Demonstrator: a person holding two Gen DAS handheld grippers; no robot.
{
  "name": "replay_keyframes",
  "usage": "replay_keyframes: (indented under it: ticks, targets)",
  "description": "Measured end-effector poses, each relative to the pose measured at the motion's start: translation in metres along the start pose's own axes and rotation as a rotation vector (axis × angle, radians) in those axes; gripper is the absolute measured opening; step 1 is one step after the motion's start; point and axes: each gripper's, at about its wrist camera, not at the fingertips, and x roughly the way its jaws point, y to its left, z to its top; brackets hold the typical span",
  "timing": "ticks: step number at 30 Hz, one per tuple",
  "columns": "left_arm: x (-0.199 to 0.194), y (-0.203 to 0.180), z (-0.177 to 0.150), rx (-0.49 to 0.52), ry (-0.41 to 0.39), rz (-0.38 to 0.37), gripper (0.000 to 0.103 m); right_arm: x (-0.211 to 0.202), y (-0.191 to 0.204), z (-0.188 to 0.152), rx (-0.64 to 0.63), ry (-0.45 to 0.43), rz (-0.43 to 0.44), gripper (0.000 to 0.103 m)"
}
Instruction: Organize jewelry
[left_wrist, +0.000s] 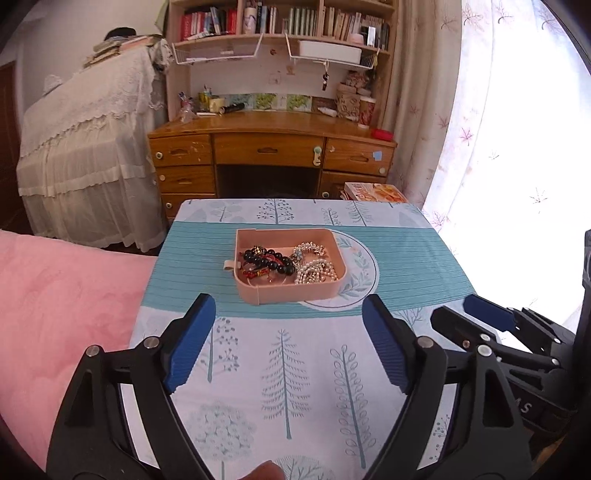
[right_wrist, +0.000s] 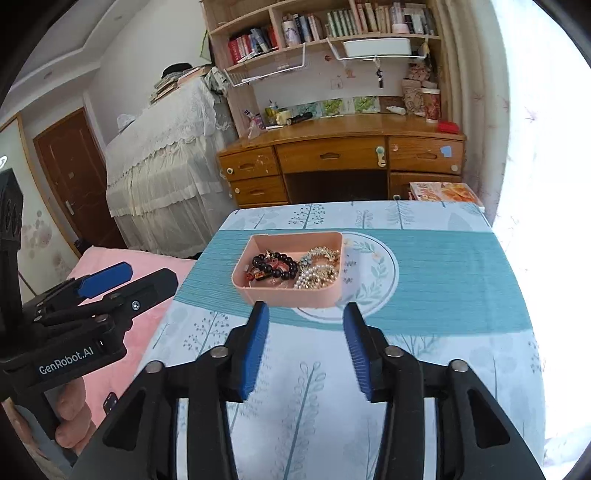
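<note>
Inside — beaded jewelry (left_wrist: 288, 264), smooth pink tray (left_wrist: 288, 291).

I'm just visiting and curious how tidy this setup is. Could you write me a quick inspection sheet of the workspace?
Surface: tree-print tablecloth, otherwise bare.
Job's things: pink tray holding a black bead bracelet and pearl jewelry, heaped together.
Clutter: nothing seen on the cloth.
Grippers: left gripper and right gripper both open, empty, short of the tray.
Cables: nothing seen.
Surroundings: wooden desk, bookshelf, pink blanket, curtained window.
</note>
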Motion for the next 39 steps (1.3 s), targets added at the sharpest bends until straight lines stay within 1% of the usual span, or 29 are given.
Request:
replay_keyframes:
  ticks: [1,5,7,10,14,17,20,22,27,29,30,38,39]
  targets:
    - [-0.009,-0.003,-0.008,0.001,-0.012,0.006,0.083,-0.009,-0.001,-0.007,0.014,-0.003,-0.005,0.057]
    - [-0.035,-0.01,-0.043,-0.014,-0.024,0.055,0.088,-0.053,0.0,-0.046,0.05,-0.047,-0.03,0.066]
    - [-0.042,-0.013,-0.057,-0.018,-0.025,0.089,0.088,-0.072,-0.001,-0.066,0.059,-0.079,-0.058,0.077]
    - [-0.049,-0.015,-0.076,-0.02,-0.032,0.132,0.088,-0.095,-0.001,-0.093,0.07,-0.119,-0.094,0.083]
    - [-0.054,-0.018,-0.095,-0.028,-0.042,0.153,0.088,-0.112,0.005,-0.121,0.032,-0.135,-0.128,0.086]
    - [-0.053,-0.022,-0.103,-0.012,-0.043,0.168,0.088,-0.119,0.004,-0.133,0.044,-0.146,-0.131,0.086]
    - [-0.051,-0.028,-0.107,0.002,-0.042,0.18,0.088,-0.122,0.001,-0.14,0.056,-0.145,-0.126,0.087]
    - [-0.045,-0.029,-0.102,0.006,-0.045,0.188,0.088,-0.124,0.0,-0.148,0.062,-0.134,-0.117,0.087]
    - [-0.043,-0.031,-0.102,0.006,-0.047,0.194,0.088,-0.12,-0.005,-0.148,0.067,-0.132,-0.116,0.087]
    - [-0.043,-0.031,-0.102,0.01,-0.052,0.197,0.088,-0.123,-0.006,-0.153,0.063,-0.139,-0.124,0.087]
    - [-0.043,-0.031,-0.101,0.011,-0.054,0.199,0.088,-0.12,-0.007,-0.148,0.062,-0.141,-0.126,0.087]
    - [-0.041,-0.027,-0.1,-0.002,-0.049,0.205,0.088,-0.116,-0.006,-0.147,0.049,-0.15,-0.142,0.087]
    - [-0.041,-0.027,-0.099,-0.003,-0.048,0.204,0.088,-0.113,-0.004,-0.14,0.049,-0.149,-0.143,0.087]
